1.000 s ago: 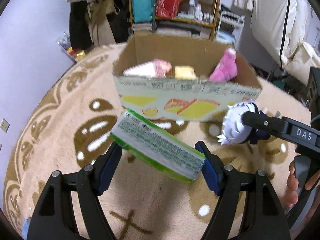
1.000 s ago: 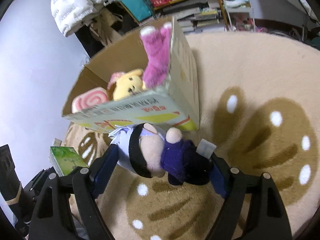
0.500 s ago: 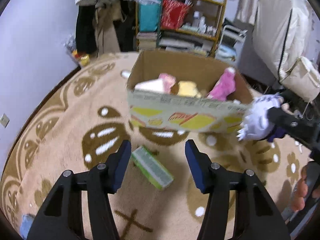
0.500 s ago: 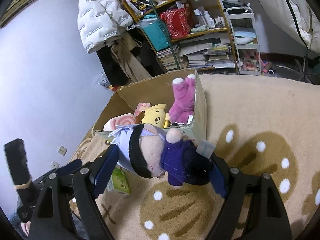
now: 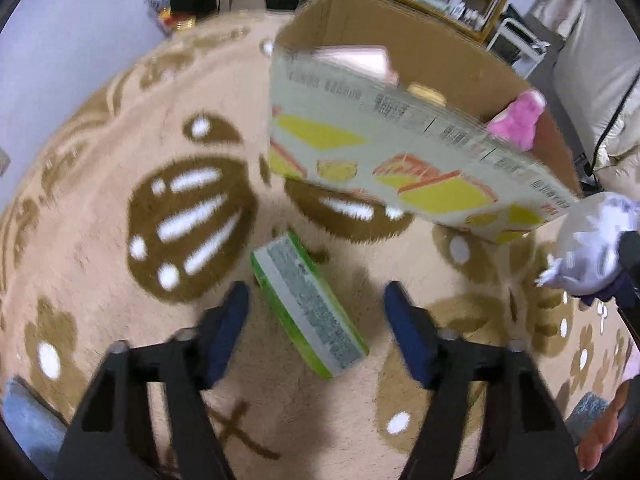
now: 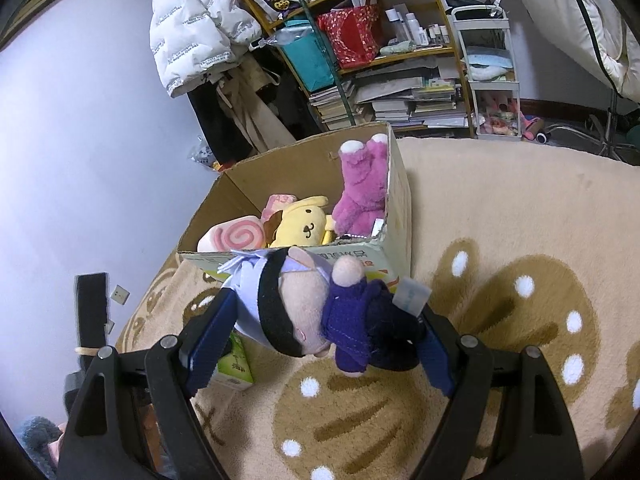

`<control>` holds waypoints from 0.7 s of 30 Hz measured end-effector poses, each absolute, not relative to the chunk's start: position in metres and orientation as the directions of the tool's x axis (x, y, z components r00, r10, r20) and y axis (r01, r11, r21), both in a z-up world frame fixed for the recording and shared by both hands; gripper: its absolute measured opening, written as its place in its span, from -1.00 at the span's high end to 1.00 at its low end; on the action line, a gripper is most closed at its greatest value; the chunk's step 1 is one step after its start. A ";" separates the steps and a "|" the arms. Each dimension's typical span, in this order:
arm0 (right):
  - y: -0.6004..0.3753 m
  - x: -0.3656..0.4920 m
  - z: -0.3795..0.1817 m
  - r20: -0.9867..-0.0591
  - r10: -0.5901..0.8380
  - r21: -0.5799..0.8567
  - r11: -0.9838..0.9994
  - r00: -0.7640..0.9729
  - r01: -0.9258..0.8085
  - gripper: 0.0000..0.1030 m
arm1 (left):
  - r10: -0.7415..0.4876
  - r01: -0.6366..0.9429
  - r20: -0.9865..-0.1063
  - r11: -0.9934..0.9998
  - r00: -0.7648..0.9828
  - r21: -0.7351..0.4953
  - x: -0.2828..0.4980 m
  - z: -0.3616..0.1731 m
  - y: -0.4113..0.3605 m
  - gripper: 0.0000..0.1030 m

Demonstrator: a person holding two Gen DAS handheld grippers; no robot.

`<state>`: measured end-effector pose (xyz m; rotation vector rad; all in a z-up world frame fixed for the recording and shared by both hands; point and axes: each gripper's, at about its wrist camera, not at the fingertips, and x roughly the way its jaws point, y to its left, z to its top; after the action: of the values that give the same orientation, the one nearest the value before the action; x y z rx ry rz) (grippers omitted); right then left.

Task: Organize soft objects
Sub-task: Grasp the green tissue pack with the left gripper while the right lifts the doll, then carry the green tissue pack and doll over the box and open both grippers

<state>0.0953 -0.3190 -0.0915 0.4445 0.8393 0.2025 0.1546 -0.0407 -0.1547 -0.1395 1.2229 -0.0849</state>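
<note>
My right gripper (image 6: 320, 336) is shut on a plush doll (image 6: 312, 312) with pale lavender hair and a dark purple outfit, held above the rug in front of the cardboard box (image 6: 396, 216). The doll also shows in the left wrist view (image 5: 592, 248). The box (image 5: 400, 160) holds a pink plush (image 6: 362, 188), a yellow plush (image 6: 302, 228) and a pink swirl cushion (image 6: 232, 238). My left gripper (image 5: 316, 312) is open above a green tissue pack (image 5: 308, 304) lying on the rug, its jaws either side of it.
The beige rug with brown patterns (image 6: 500, 320) covers the floor. Cluttered shelves (image 6: 400, 60) and a white jacket (image 6: 192, 20) stand behind the box. The tissue pack also shows in the right wrist view (image 6: 236, 364).
My left gripper let go of the tissue pack, which now lies on the rug, rose, then came back down over it. My right gripper lifted the doll higher above the rug.
</note>
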 end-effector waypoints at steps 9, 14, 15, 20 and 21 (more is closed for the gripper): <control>-0.320 0.093 -0.088 -0.655 0.336 0.451 0.893 0.676 -0.007 -0.69 | -0.141 0.034 -0.894 0.990 0.426 -0.139 0.145 -0.135 -0.038 0.33; -0.322 0.089 -0.081 -0.632 0.336 0.454 0.891 0.698 -0.018 -0.69 | -0.134 0.045 -0.821 0.990 0.555 -0.131 0.129 -0.096 -0.034 0.34; -0.322 0.089 -0.079 -0.626 0.336 0.455 0.890 0.704 -0.021 -0.69 | -0.139 0.045 -0.806 0.989 0.575 -0.139 0.126 -0.088 -0.033 0.34; -0.323 0.086 -0.072 -0.600 0.335 0.458 0.889 0.727 -0.032 -0.69 | -0.148 0.053 -0.730 0.987 0.667 -0.152 0.121 -0.059 -0.028 0.34; -0.322 0.085 -0.070 -0.595 0.334 0.456 0.889 0.731 -0.034 -0.69 | -0.127 0.055 -0.705 0.991 0.698 -0.124 0.119 -0.052 -0.030 0.34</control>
<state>0.0853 -0.3225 -0.0705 0.4387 0.7275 0.2097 0.1195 -0.0297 -0.0520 -0.0960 0.7919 -0.1017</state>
